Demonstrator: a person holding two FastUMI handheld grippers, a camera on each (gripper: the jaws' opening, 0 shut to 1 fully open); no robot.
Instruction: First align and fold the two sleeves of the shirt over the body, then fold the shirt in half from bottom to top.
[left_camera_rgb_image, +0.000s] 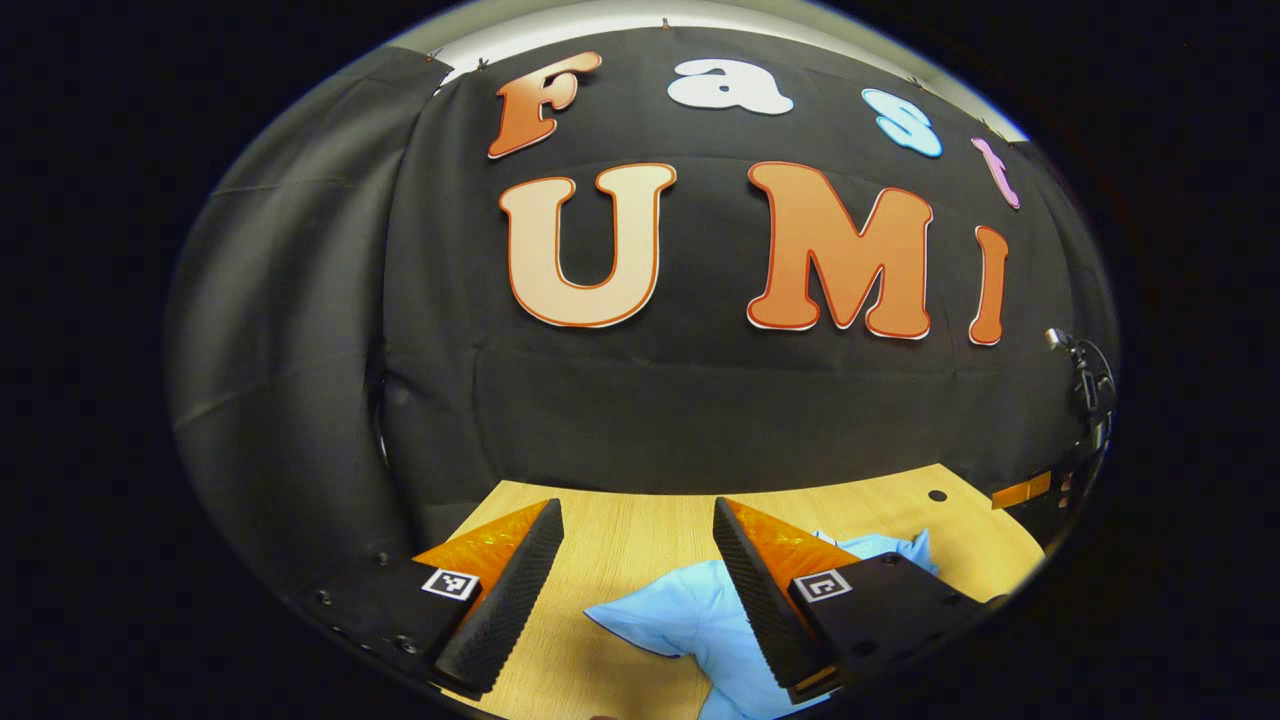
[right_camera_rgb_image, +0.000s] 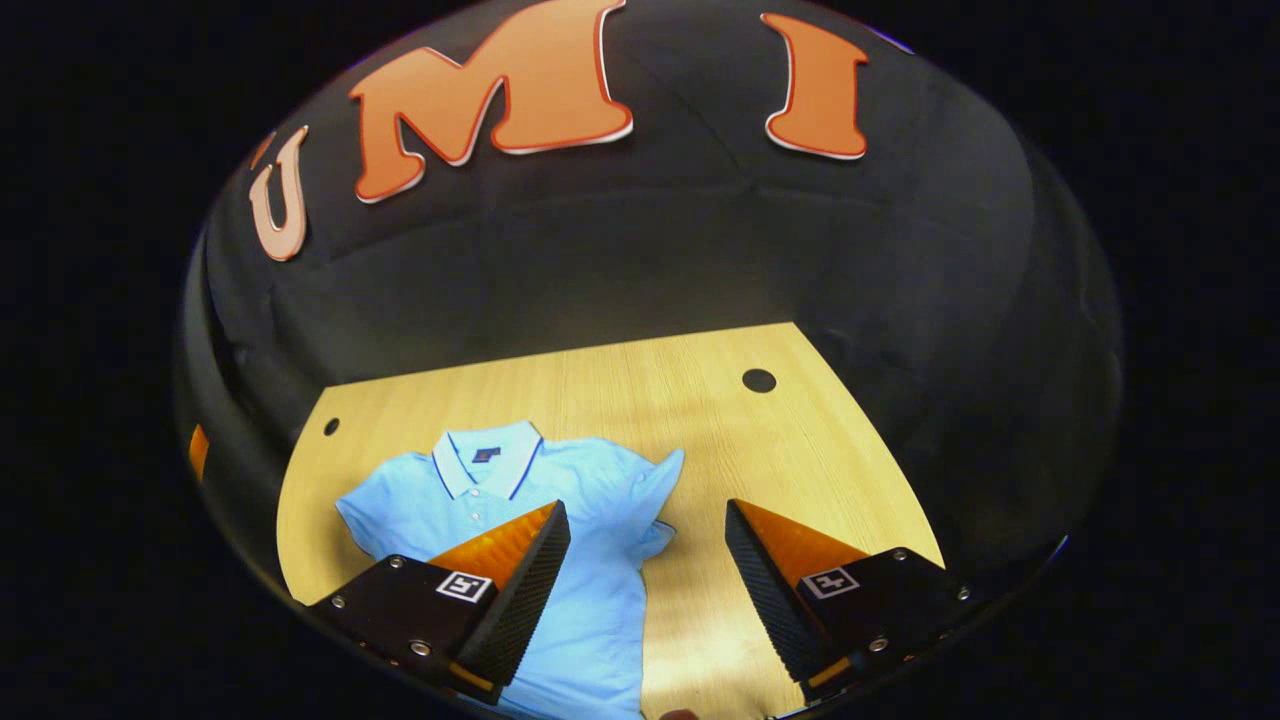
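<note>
Shirt (right_camera_rgb_image: 560, 560) flat on table (right_camera_rgb_image: 700, 400), collar in right gripper view | left tongs (left_camera_rgb_image: 638, 580) wide | right tongs (right_camera_rgb_image: 648, 580) wide

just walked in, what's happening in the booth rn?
A light blue polo shirt lies face up on the wooden table, collar toward the far wall, sleeves not yet folded over the body. Both tongs are open and hold nothing. The right tongs hover near the shirt's sleeve on that side. The left tongs hover over the table by a sleeve tip. No fold looks done so far.
</note>
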